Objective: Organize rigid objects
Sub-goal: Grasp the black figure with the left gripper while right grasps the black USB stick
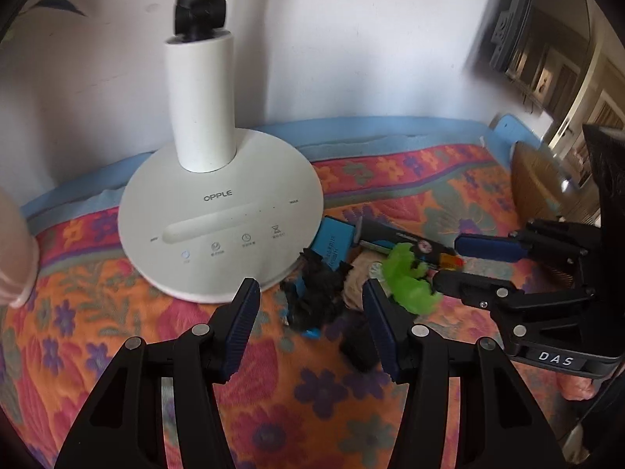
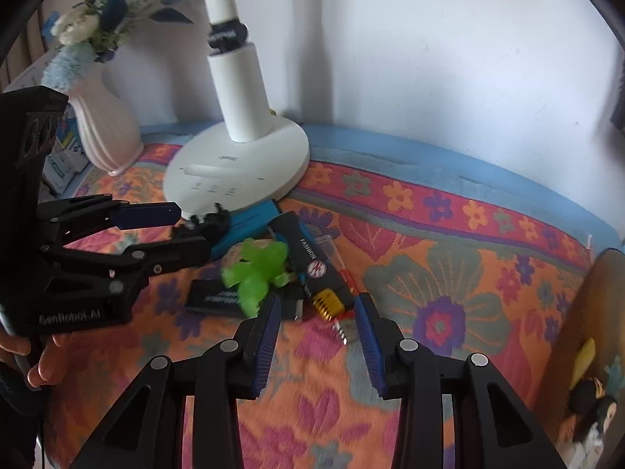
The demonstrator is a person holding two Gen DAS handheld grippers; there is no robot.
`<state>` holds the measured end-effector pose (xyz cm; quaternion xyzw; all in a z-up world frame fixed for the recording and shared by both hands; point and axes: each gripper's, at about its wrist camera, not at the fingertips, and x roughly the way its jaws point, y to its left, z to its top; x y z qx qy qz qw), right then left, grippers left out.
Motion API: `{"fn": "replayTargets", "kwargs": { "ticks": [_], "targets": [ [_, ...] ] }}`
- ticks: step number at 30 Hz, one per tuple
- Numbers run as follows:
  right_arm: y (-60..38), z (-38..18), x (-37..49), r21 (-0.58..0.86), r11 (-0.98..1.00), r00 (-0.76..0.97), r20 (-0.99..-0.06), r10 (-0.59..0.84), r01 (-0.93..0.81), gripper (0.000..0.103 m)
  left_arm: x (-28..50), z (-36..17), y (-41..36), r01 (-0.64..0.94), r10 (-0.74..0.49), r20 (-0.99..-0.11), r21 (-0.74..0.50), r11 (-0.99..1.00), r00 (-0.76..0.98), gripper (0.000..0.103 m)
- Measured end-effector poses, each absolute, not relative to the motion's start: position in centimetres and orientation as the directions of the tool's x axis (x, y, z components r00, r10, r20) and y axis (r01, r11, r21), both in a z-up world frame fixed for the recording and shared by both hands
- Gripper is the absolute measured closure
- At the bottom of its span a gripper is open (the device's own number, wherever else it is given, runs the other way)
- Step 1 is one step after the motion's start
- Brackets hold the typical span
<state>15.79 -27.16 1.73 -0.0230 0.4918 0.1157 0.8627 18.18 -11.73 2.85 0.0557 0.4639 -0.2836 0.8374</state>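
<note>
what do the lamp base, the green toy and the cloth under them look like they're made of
Lamp base: probably hard plastic, matte white, smooth with printed touch icons. Green toy: looks like translucent, slightly glossy plastic or rubber, since light glows through it; motion blur leaves that open. Cloth: woven or quilted fabric, matte, with a flower pattern and a stitched blue border.

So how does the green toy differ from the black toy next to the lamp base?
The green toy is bright, translucent-looking green; the black toy is dark and matte with spiky edges. The green toy lies in the middle of the pile by the black case; the black toy sits nearer the lamp base, partly over a blue box. Both are small, irregular figures lying on the flowered cloth, and neither is gripped.
</note>
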Motion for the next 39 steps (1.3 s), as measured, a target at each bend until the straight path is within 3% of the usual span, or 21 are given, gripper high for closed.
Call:
{"fn": "replayTargets", "kwargs": {
  "ticks": [3,5,7,8,17,27,30,32,33,38,39],
  "targets": [
    [-27.3,1.3,16.7,0.089,0.97,0.482,-0.855,0.192,-0.228,0.065,18.4,3.0,-12.0,0.536,-0.445,-0.793,-0.181,0.824,0.416,0.054],
    [-27.4,1.1,17.2,0.104,0.967,0.474,-0.856,0.205,-0.231,0.065,18.5,3.0,-12.4,0.543,-0.448,-0.792,-0.179,0.82,0.414,0.068],
    [-27.2,1.0,17.0,0.103,0.964,0.473,-0.855,0.211,-0.245,0.077,18.4,2.9,-12.6,0.542,-0.444,-0.792,-0.175,0.822,0.419,0.069],
    [-27.0,1.0,16.8,0.089,0.964,0.476,-0.856,0.203,-0.251,0.079,18.2,2.9,-12.6,0.544,-0.442,-0.789,-0.166,0.823,0.428,0.069],
    [-28.4,2.5,9.6,0.145,0.964,0.463,-0.854,0.235,-0.222,0.08,10.7,5.3,-8.5,0.504,-0.454,-0.767,-0.199,0.841,0.454,0.069],
    [-28.0,1.3,-2.8,0.156,0.961,0.433,-0.868,0.244,-0.229,0.08,-0.1,2.7,-6.2,0.433,-0.418,-0.775,-0.208,0.877,0.474,0.068],
    [-27.6,0.6,-3.5,0.136,0.962,0.446,-0.864,0.232,-0.236,0.078,-0.6,1.9,-6.4,0.418,-0.383,-0.784,-0.176,0.891,0.488,0.065],
    [-27.5,0.5,-3.5,0.156,0.959,0.452,-0.856,0.25,-0.236,0.069,-0.7,2.2,-6.3,0.403,-0.364,-0.788,-0.163,0.901,0.496,0.048],
    [-27.4,0.5,-3.5,0.164,0.959,0.454,-0.854,0.256,-0.233,0.061,-0.8,2.1,-6.3,0.399,-0.358,-0.792,-0.159,0.903,0.494,0.032],
    [-26.3,0.3,-2.9,0.098,0.976,0.5,-0.846,0.185,-0.195,0.058,-1.3,1.9,-6.5,0.376,-0.323,-0.801,-0.133,0.917,0.504,0.032],
    [-26.2,0.3,-2.9,0.083,0.978,0.506,-0.845,0.171,-0.192,0.06,-1.4,1.8,-6.7,0.373,-0.314,-0.802,-0.124,0.92,0.508,0.038]
  ]
}}
